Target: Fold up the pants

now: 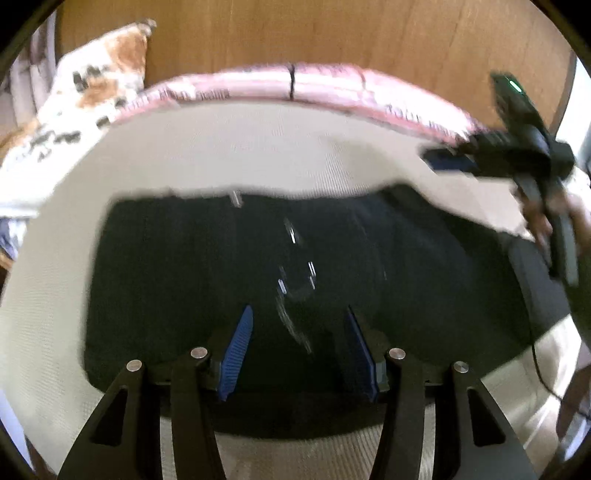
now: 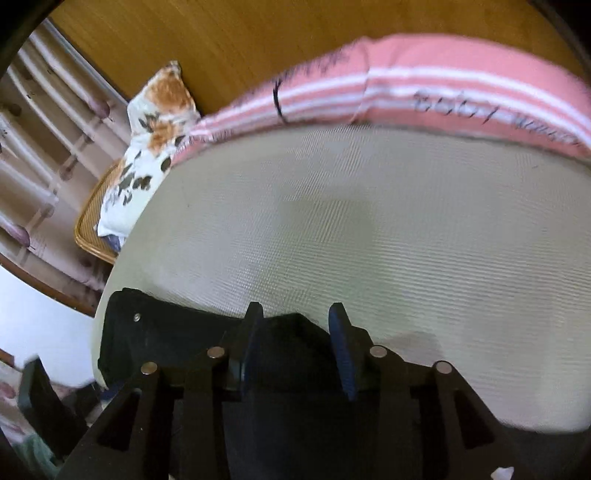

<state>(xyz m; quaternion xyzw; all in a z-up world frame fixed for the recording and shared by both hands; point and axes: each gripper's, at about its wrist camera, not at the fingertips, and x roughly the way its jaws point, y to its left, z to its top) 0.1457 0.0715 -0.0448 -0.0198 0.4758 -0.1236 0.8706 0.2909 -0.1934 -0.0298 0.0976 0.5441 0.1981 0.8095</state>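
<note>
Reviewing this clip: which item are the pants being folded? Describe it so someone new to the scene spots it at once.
Start at the wide cream woven bed cover in front of the wooden headboard. The pants are the dark navy garment lying on its near part, below the pink striped blanket. They are the only dark cloth there, with small metal fittings; the floral pillow is pale and patterned.

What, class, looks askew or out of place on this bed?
Nothing is spilled or damaged. The dark pants lie flat on the cream bedcover, but their far edge runs slanted rather than square. A floral pillow sits tilted at the bed's corner.
</note>
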